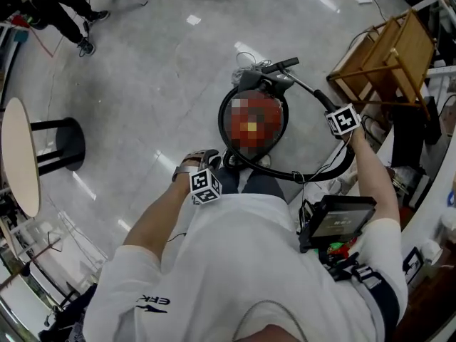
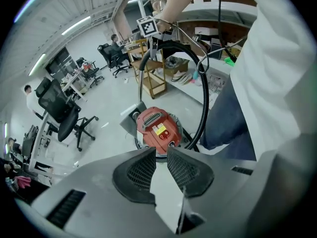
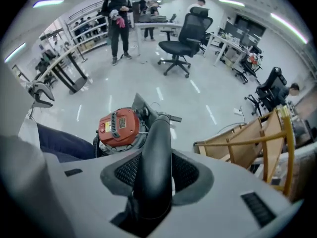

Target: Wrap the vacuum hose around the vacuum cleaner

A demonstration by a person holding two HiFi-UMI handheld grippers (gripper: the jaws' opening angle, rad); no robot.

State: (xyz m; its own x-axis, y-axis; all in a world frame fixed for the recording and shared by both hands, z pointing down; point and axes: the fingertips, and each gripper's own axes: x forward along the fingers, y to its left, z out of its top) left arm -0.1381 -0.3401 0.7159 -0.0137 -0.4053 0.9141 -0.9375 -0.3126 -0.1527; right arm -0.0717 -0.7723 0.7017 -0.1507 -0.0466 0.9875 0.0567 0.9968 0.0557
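Observation:
The red vacuum cleaner (image 1: 253, 123) stands on the grey floor just ahead of the person's legs. Its black hose (image 1: 222, 112) loops round the body and rises on the right. My right gripper (image 1: 343, 135) points down, to the right of the vacuum, and is shut on the hose (image 3: 157, 157), which runs out between its pads toward the vacuum (image 3: 119, 125). My left gripper (image 1: 210, 155) hovers close in front of the vacuum (image 2: 157, 128). It is open with a narrow gap and nothing between its pads. The hose (image 2: 203, 108) arcs up past it to the right hand.
A wooden rack (image 1: 388, 55) stands at the right, close to the right gripper. At the left are a round table (image 1: 18, 155) and a black stool (image 1: 60, 144). A person (image 1: 64, 6) walks at the far left. Office chairs (image 3: 185, 33) stand farther off.

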